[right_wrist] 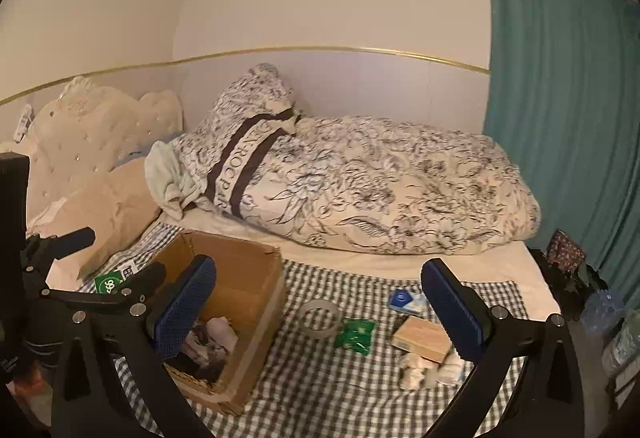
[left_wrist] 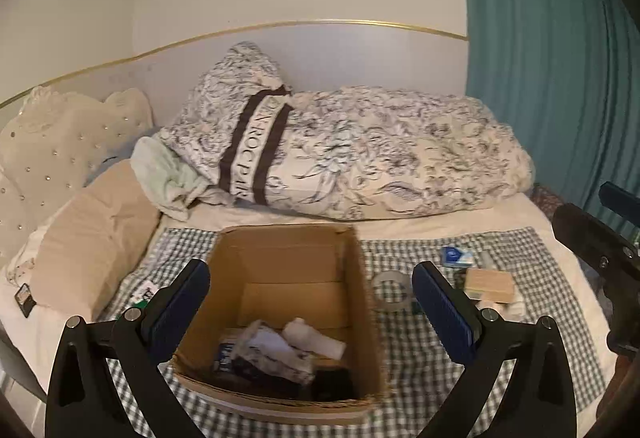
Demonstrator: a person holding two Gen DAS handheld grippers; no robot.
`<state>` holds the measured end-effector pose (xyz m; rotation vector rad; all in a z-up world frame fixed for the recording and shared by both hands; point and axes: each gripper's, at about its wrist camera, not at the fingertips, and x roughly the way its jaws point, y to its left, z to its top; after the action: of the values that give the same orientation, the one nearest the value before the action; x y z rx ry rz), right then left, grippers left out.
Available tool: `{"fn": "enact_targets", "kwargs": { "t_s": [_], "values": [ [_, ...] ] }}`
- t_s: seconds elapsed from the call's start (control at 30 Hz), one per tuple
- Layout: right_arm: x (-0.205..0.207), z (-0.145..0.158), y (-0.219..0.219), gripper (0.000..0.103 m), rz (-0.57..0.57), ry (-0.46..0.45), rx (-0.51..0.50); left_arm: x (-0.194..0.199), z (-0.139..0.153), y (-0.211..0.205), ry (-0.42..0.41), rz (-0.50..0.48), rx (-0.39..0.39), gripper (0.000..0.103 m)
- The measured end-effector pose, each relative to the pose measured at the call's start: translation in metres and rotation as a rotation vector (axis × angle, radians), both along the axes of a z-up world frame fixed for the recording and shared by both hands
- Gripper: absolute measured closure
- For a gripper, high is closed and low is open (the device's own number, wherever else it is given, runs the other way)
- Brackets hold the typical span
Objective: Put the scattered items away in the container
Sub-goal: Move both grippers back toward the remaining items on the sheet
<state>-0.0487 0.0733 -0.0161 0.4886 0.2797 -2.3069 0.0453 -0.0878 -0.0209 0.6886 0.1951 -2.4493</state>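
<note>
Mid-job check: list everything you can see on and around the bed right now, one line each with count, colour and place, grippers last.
cardboard box: 1, brown, open on checked cloth, holds white and dark items
checked cloth: 1, green-white, spread on bed
tape roll: 1, clear, right of box
green packet: 1, right of tape roll
blue-white packet: 1, behind wooden block
wooden block: 1, tan, right of green packet
crumpled tissues: a few, white, in front of block
green-white card: 1, left of box
floral duvet: 1, white-black, back of bed
beige pillow: 1, left
curtain: 1, teal, right
left gripper: open, above box
right gripper: open, empty
</note>
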Motion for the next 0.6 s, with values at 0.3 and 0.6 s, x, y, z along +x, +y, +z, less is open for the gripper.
{"fn": "enact_targets", "kwargs": {
  "t_s": [0.3, 0.6],
  "values": [
    [-0.017, 0.005, 0.052, 0.000, -0.075, -0.014, -0.021, -0.022, 0.007, 0.036, -0.002, -0.050, 0.018, 0.000],
    [-0.042, 0.001, 0.085, 0.000, -0.123, -0.053, -0.029, -0.039, 0.004, 0.051, -0.020, -0.108, 0.055, 0.000]
  ]
}}
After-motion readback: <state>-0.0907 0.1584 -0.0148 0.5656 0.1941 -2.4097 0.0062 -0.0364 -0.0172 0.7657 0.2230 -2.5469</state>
